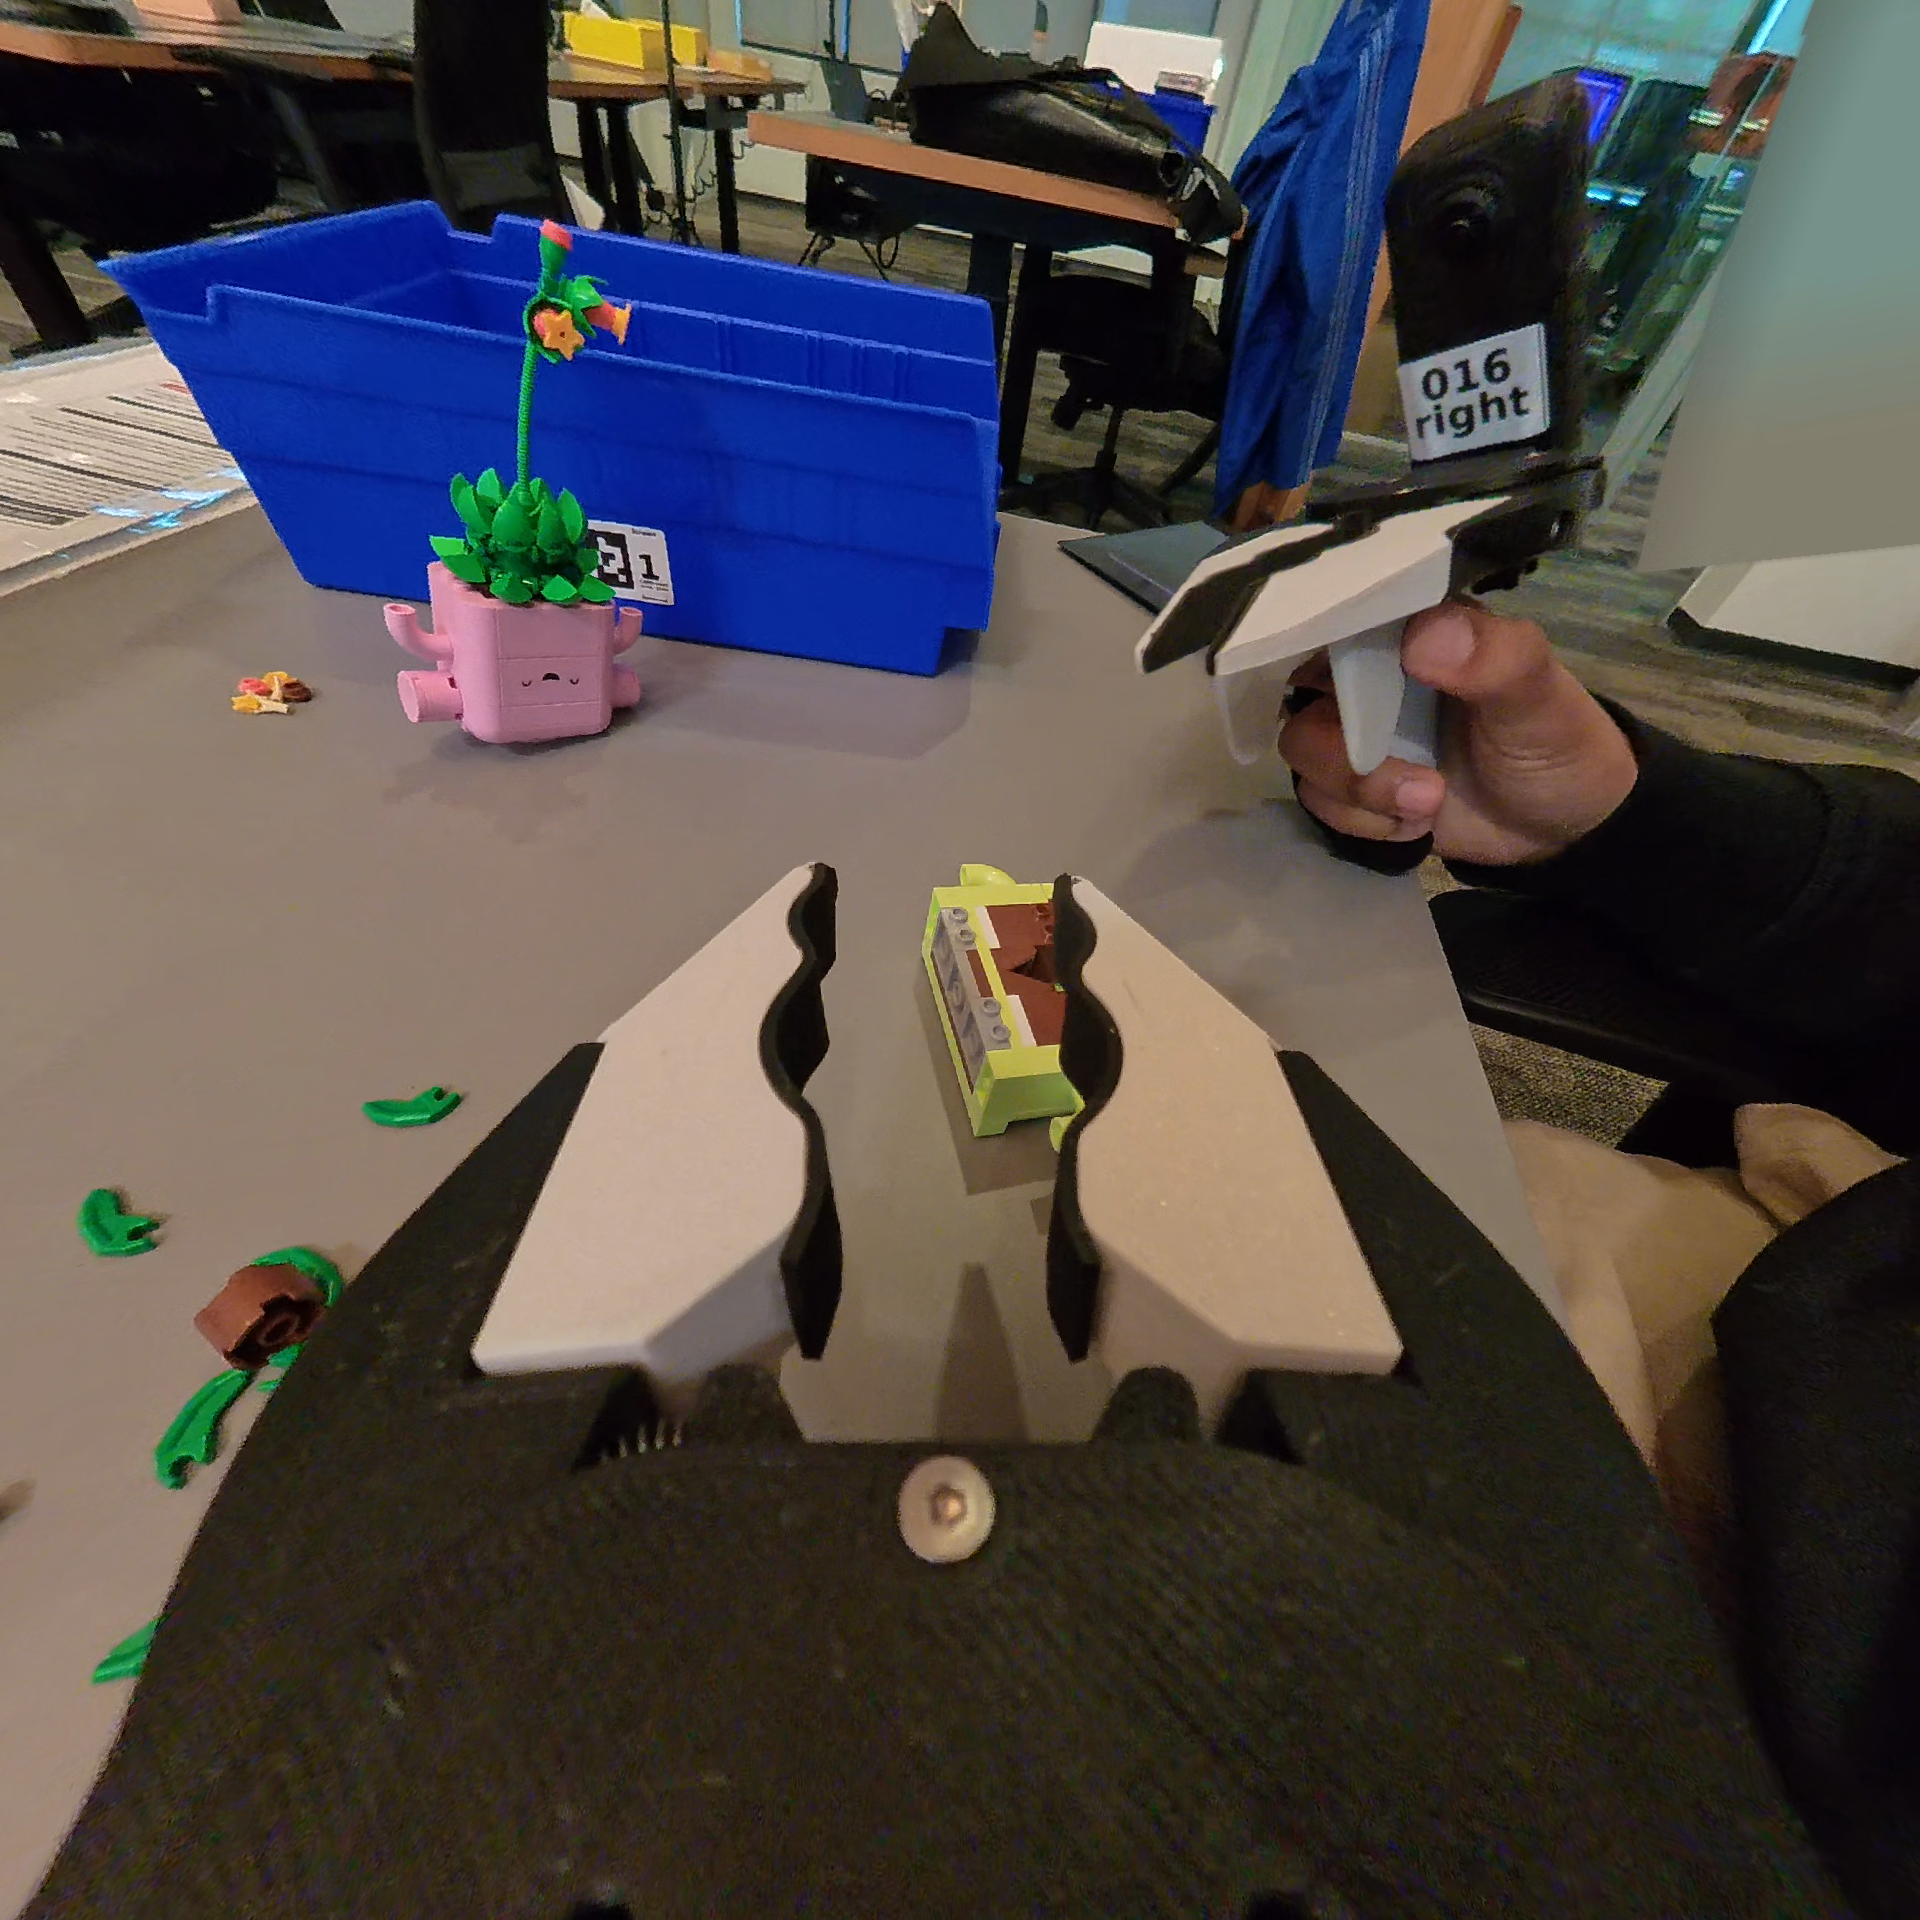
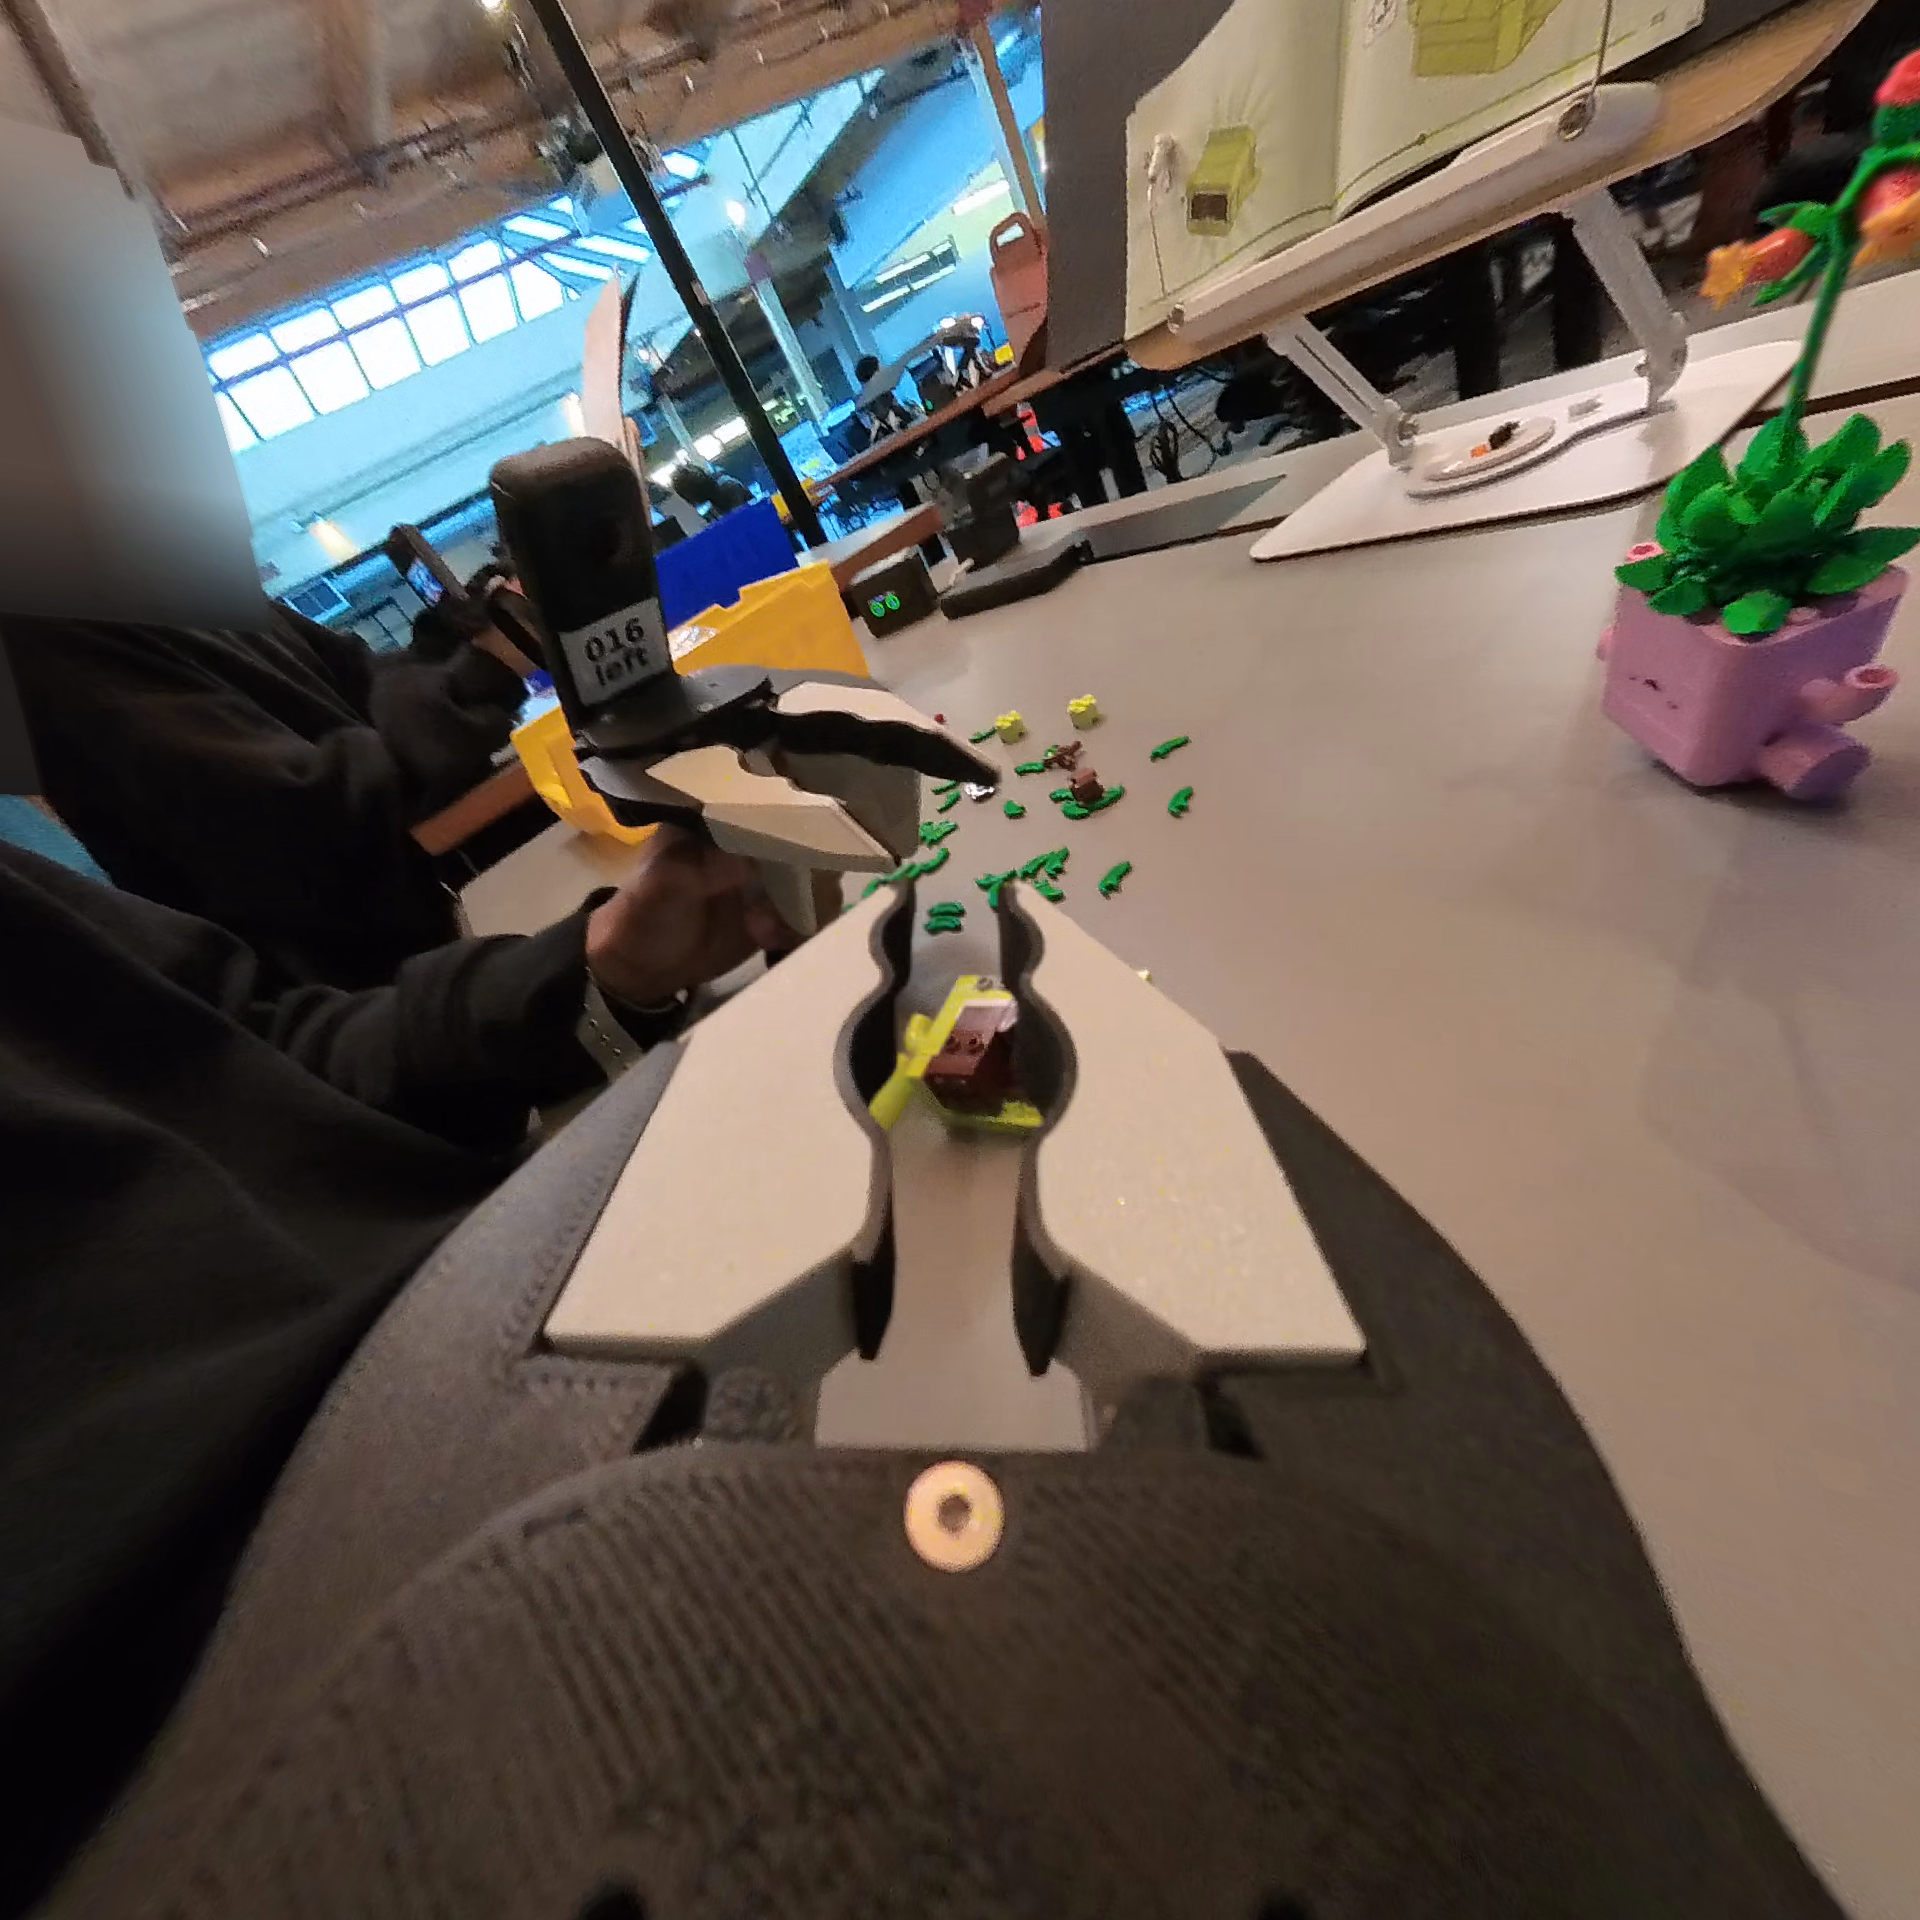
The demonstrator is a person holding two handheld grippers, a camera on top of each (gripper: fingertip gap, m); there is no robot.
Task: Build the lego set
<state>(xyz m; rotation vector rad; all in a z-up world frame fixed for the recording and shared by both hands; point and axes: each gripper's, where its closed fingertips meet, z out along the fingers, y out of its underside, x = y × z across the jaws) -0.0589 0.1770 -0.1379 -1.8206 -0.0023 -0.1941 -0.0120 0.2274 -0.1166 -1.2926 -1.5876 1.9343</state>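
Resting on table [image 1: 312, 883]: one lime block [image 1: 997, 1013], one pink planter [image 1: 520, 665]; both grippers' fingers released, empty.

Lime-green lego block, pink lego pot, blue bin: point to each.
lime-green lego block [image 1: 997, 1003], left wrist view, on its studded top face.
pink lego pot [image 1: 535, 665], left wrist view, on its front face.
blue bin [image 1: 790, 488], left wrist view, on its long front wall.

Both wrist views look low across the table [image 1: 312, 883], sharing it.
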